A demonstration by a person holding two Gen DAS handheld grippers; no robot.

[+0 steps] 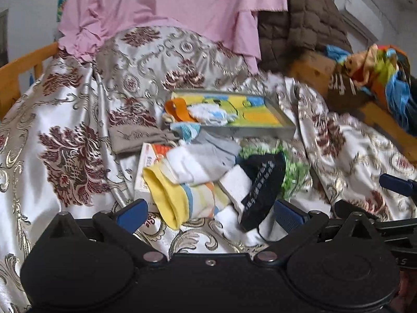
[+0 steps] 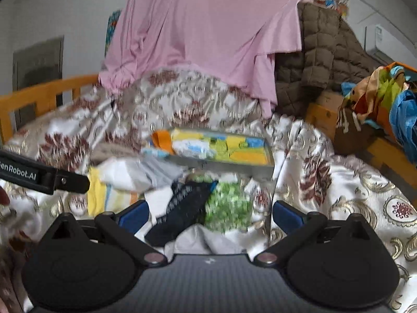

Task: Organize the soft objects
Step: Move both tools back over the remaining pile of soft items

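A loose pile of socks lies on the patterned satin bedspread: a yellow striped sock, a white and grey sock and a black sock. Behind them a grey tray holds folded yellow, green and blue cloths. My left gripper is open, its blue pads on either side of the pile's near edge. My right gripper is open over the black sock and a green patterned cloth. The tray shows behind.
A pink sheet and a brown quilted jacket hang at the back. Orange wooden bed rails stand at the left and right. Colourful cloth is heaped at the right. A small white box lies under the socks.
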